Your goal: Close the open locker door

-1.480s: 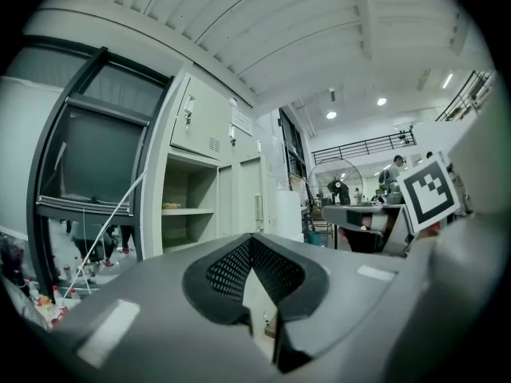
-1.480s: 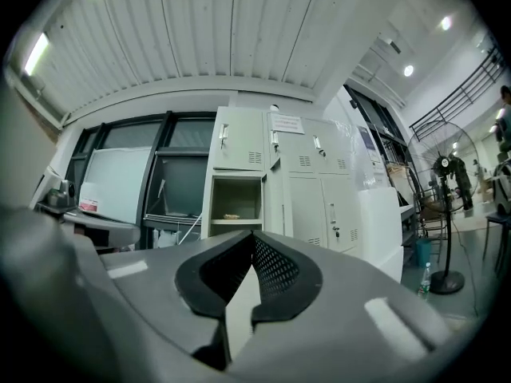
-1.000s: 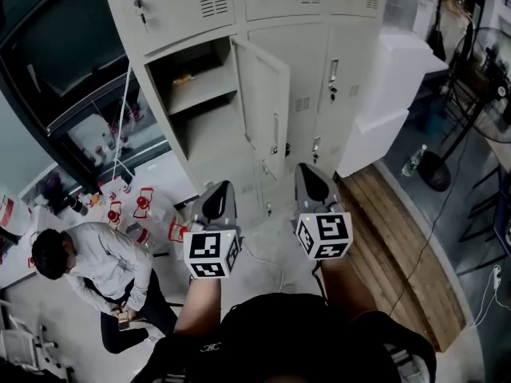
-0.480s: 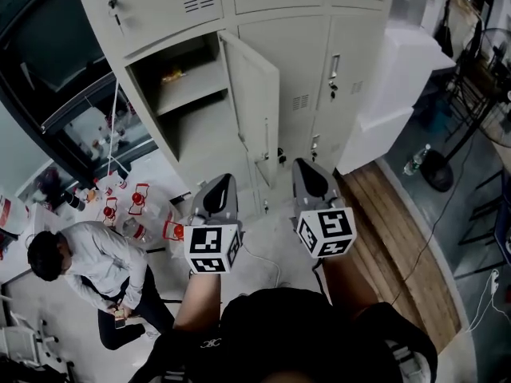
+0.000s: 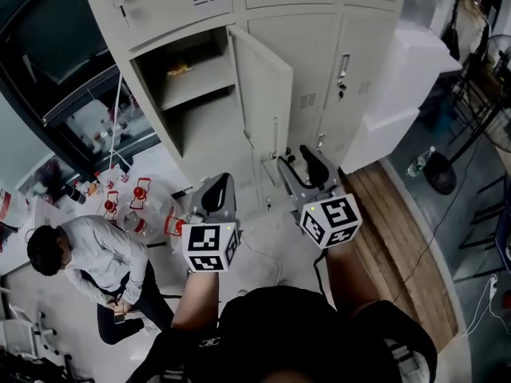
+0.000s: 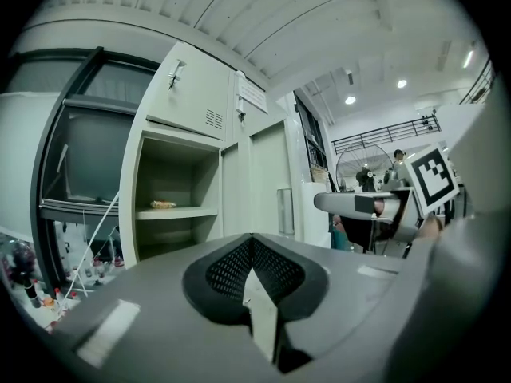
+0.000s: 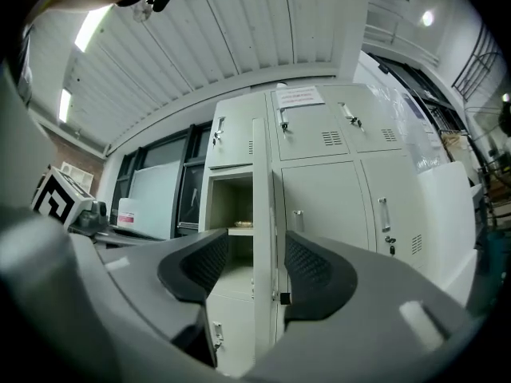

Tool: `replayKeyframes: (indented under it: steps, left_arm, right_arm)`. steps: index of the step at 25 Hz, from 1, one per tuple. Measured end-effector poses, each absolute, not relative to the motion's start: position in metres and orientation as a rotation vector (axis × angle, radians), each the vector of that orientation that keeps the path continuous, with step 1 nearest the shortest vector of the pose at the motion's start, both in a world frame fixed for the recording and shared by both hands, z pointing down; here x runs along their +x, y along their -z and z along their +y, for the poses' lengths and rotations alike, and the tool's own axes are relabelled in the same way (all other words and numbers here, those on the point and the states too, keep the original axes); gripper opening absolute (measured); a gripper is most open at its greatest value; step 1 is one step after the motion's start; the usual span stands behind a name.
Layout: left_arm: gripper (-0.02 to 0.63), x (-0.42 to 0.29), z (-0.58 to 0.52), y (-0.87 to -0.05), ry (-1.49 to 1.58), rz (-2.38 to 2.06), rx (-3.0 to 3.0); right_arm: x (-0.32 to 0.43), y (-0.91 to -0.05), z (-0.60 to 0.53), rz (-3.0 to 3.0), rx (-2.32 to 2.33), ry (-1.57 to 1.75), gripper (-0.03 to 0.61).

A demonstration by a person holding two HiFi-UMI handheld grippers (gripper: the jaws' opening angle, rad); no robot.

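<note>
Your right gripper [image 7: 257, 250], fingers [image 7: 319, 274] just spread wide and empty, risks straddling and snagging the locker door [image 5: 267, 94] edge; your left gripper [image 6: 254, 274] is closed, empty.

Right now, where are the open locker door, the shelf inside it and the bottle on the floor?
open locker door [image 5: 262, 102]: head view, its flat face.
shelf [image 5: 204, 75]: head view, its top surface.
bottle [image 5: 415, 163]: head view, its middle.

Two grippers, namely left gripper [image 6: 254, 274] and right gripper [image 7: 251, 254]; one open locker door [image 5: 267, 94]; one shelf [image 5: 200, 74]; one crouching person [image 5: 100, 258]; one bottle [image 5: 415, 164].
</note>
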State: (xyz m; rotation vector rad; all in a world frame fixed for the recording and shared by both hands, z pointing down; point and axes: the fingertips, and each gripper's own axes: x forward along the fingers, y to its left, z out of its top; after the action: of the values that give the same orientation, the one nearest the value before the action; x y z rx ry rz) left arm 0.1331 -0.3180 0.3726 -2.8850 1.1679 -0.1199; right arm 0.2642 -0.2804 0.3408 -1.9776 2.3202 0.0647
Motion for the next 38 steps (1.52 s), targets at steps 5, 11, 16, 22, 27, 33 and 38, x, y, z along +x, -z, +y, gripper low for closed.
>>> replayKeyframes:
  steps: [5,11,16,22,27,33,38]
  left_arm:
    - [0.0,0.128,-0.322,-0.376,0.136,1.196,-2.874]
    - [0.0,0.119,-0.328,-0.379,0.148,1.254,-2.855]
    - [0.001,0.112,-0.333,-0.382,0.16,1.308,-2.836]
    - [0.002,0.106,-0.337,-0.384,0.17,1.358,-2.813]
    - [0.0,0.094,-0.34,-0.386,0.18,1.412,-2.789]
    - [0.0,0.073,-0.344,-0.387,0.18,1.481,-2.753]
    - [0.0,0.041,-0.349,-0.388,0.179,1.555,-2.716]
  right_arm:
    - [0.266,-0.348,-0.303,2.445,-1.893,-0.004,0.206]
    - [0.268,-0.356,-0.327,2.614,-1.776,0.039,0.206]
    - [0.268,-0.359,-0.339,2.692,-1.685,0.07,0.202]
    - [0.25,-0.364,-0.342,2.81,-1.556,0.057,0.166]
    - [0.224,-0.364,-0.342,2.892,-1.422,0.049,0.167]
    - [0.181,-0.365,-0.352,2.969,-1.281,0.043,0.15]
    - [0.151,-0.364,-0.367,2.985,-1.244,0.046,0.146]
